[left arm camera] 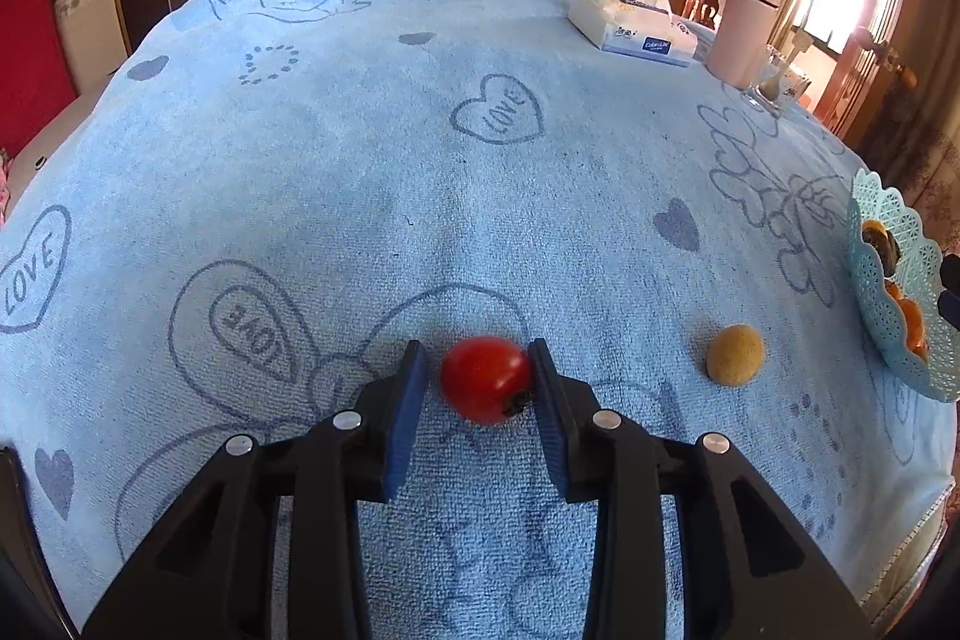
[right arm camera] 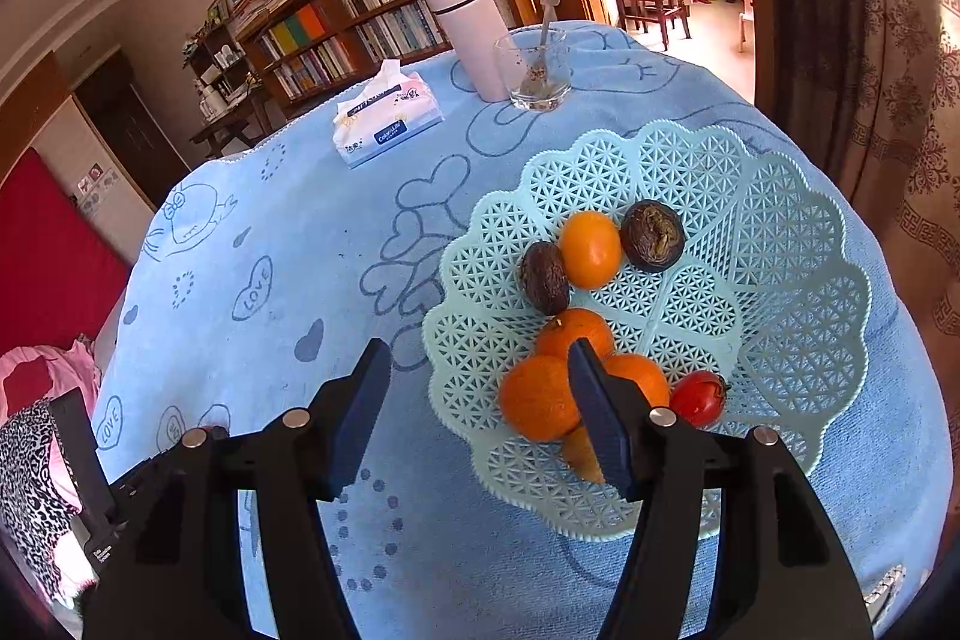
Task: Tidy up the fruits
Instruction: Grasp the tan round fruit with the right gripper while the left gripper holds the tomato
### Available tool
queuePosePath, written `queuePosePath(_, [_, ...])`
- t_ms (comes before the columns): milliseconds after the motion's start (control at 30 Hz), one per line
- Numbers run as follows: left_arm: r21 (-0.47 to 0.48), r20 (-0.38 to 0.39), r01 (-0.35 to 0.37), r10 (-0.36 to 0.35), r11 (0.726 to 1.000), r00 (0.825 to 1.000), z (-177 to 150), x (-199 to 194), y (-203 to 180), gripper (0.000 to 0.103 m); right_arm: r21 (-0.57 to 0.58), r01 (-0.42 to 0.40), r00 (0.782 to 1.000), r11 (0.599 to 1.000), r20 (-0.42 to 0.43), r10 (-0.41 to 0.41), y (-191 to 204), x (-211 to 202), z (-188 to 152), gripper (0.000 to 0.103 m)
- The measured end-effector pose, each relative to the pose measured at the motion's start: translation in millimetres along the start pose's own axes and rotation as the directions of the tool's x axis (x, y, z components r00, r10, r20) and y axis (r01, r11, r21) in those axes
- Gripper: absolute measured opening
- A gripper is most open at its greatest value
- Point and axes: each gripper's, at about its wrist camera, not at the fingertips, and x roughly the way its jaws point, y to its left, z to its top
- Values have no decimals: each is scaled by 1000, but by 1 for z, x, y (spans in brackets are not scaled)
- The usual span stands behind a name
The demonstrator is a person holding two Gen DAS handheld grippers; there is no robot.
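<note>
Down at the near edge of the left wrist view, the left gripper (left arm camera: 477, 370) has its jaws drawn in around a small red tomato (left arm camera: 485, 379) that rests on the blue towel (left arm camera: 360, 172). The right pad touches the fruit, while a thin gap shows at the left pad, so a firm grip cannot be confirmed. A tan round fruit (left arm camera: 734, 355) lies alone to the right. At the far right edge only a slice of the pale lattice basket (left arm camera: 882, 292) appears. A tissue pack (left arm camera: 636, 25) and a pink flask (left arm camera: 747, 22) stand far off.

Only the right wrist view shows the basket (right arm camera: 780, 244) whole. Inside lie several oranges (right arm camera: 591, 249), two dark wrinkled fruits (right arm camera: 652, 234) and another red tomato (right arm camera: 697, 397). The right gripper (right arm camera: 474, 358) hangs about half open with nothing between its fingers; its right finger crosses the basket's near-left rim. Beyond, a glass (right arm camera: 537, 70) with a spoon stands beside the flask (right arm camera: 468, 34).
</note>
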Motion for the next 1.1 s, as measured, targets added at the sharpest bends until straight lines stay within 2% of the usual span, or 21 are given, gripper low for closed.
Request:
queuePosePath(67, [5,1,1,-1,1000,1000,0,-1,0,34,-7,-1,1000,1000,-3,1,2,1,-1,63])
queuePosePath(133, [0,4,12,-12,1000,1000,0,-3,1,29,-14,-2,1000,1000,-5,2,4,1,-2,63])
queuePosePath(267, [-9,35,-10,11,1000,999,0,-12,6,29,-25,-3,1000,1000,-13,3,8,4,-5,63])
queuePosePath(533, [-48,63,29,-26,998,998,3,-31,20,29,-139,-60,995,988,-83,49,40,22,-24,63])
queuePosePath(600, [-56,65,42,-39,998,997,4,-34,22,29,-182,-51,996,982,-75,38,51,23,-29,73])
queuePosePath(667, [-59,68,54,-50,997,996,5,-37,23,29,-215,-43,997,976,-66,29,59,24,-31,75])
queuePosePath(767, [-57,74,61,-56,997,996,5,-41,23,29,-224,-73,995,972,-81,56,68,26,-34,75])
queuePosePath(867, [-61,74,64,-59,996,996,5,-41,24,29,-271,-38,998,962,-52,25,82,26,-38,75])
queuePosePath(1000, [-64,69,67,-63,996,996,5,-40,25,29,-292,-107,991,950,-105,79,98,38,-47,75])
queuePosePath(1100, [-59,70,72,-68,996,995,4,-41,24,29,-333,-121,986,935,-151,74,113,54,-59,75])
